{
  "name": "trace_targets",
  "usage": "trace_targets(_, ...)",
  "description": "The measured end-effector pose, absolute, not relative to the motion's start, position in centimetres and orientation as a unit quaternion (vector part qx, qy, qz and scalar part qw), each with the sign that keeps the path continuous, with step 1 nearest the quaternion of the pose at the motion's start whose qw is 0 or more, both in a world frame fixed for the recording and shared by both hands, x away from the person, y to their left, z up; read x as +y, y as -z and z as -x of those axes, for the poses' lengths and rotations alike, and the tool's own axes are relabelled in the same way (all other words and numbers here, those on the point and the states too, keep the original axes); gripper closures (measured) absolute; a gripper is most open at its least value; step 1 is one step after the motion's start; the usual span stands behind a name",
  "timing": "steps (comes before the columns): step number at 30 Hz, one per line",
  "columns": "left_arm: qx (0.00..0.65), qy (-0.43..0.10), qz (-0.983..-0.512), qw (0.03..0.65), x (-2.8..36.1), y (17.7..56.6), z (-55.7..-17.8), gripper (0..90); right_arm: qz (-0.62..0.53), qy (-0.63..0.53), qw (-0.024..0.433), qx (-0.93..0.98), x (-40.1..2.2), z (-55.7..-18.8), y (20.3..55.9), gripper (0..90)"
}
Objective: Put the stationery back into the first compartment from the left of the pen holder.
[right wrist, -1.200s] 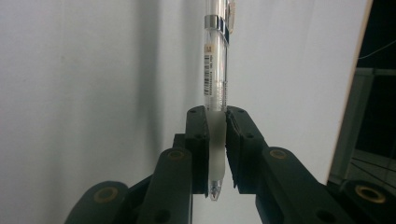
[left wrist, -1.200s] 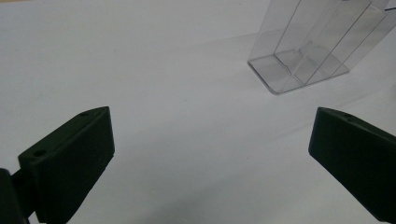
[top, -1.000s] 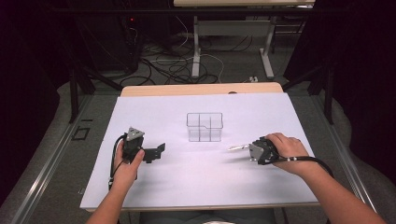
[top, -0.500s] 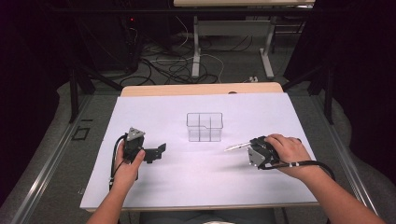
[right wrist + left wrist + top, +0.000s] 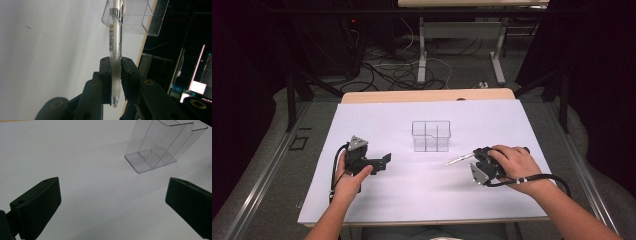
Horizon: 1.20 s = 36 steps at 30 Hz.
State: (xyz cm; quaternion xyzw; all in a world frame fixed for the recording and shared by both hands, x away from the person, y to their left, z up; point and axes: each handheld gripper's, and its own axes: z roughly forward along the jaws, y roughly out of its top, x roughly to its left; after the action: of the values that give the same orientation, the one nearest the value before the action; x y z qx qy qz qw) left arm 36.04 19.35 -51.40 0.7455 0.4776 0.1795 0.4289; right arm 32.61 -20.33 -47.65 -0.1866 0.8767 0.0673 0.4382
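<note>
R gripper [image 5: 115, 75] clamped on clear pen [image 5: 115, 37], barrel pointing ahead toward clear organizer [image 5: 431, 136]; L gripper [image 5: 112, 202] jaws wide apart w/ nothing between, organizer ahead-right.

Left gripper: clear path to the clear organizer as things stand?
Probably yes. The left gripper stands open, aimed toward the organizer, with bare white table between; the right gripper holds its pen off to the side.
</note>
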Motion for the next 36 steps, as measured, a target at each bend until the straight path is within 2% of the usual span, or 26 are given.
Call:
trace_targets(6, 0.489, -0.183, -0.731, 0.439, 19.0, 50.9, -36.1, 0.3, 0.218, -0.053, 0.444, 0.867, -18.5, -32.3, 47.2, 80.0)
trace_targets(13, 0.469, -0.180, -0.748, 0.433, 18.7, 50.7, -35.9, 0.8, 0.238, -0.052, 0.454, 0.857, -16.4, -32.2, 47.1, 80.1)
trace_targets(25, 0.463, -0.180, -0.749, 0.439, 18.6, 50.5, -35.8, 6.0, 0.286, -0.049, 0.468, 0.834, -13.8, -32.9, 47.7, 80.0)
trace_targets(36, 0.446, -0.156, -0.762, 0.443, 17.5, 50.2, -35.5, 18.2, 0.331, -0.034, 0.487, 0.808, -12.5, -33.2, 49.0, 80.0)
